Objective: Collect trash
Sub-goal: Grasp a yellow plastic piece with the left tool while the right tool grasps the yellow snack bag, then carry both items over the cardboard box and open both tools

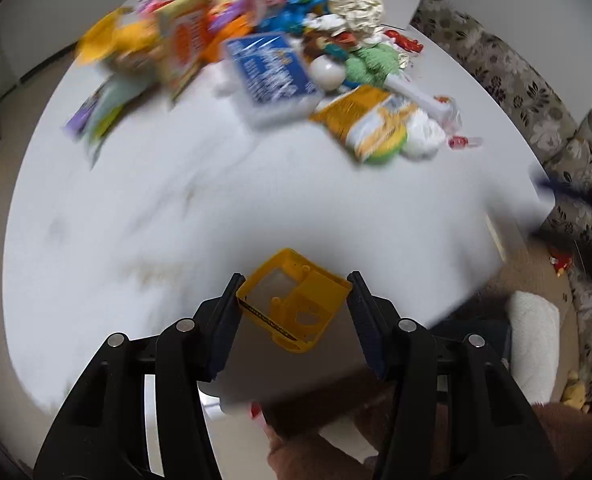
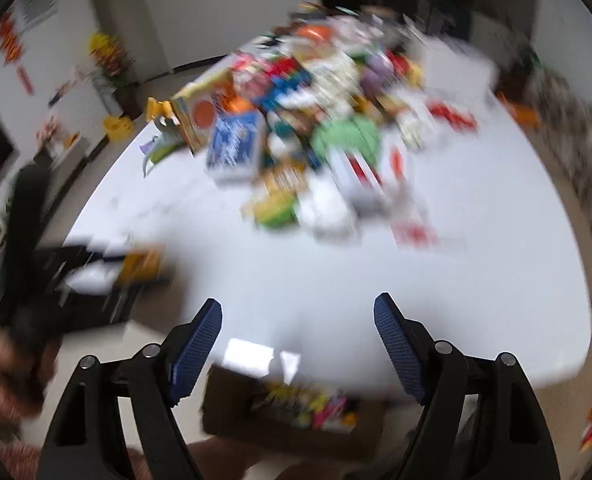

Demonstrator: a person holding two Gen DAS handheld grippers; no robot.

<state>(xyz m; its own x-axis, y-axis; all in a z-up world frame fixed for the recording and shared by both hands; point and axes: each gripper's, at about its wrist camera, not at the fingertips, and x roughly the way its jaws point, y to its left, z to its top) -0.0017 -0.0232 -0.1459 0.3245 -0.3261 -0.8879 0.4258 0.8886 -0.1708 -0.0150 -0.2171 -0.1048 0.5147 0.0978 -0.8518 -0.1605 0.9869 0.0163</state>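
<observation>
The left gripper (image 1: 293, 294) is clamped on a yellow plastic frame (image 1: 296, 304), pinched between its two pads above the near edge of the white table (image 1: 215, 208). The frame is a shallow open-backed shell with a rectangular window; its long axis runs from far left to near right, slanting across the gap between the pads, its hollow side facing the camera. The right gripper (image 2: 298, 328) hangs with jaws wide apart and nothing between them, over the table's near edge. A blurred trash pile (image 2: 316, 128) lies on the far half of the table, including a blue-labelled box (image 1: 271, 76). Below the near edge stands a cardboard box (image 2: 291, 408) holding colourful scraps.
</observation>
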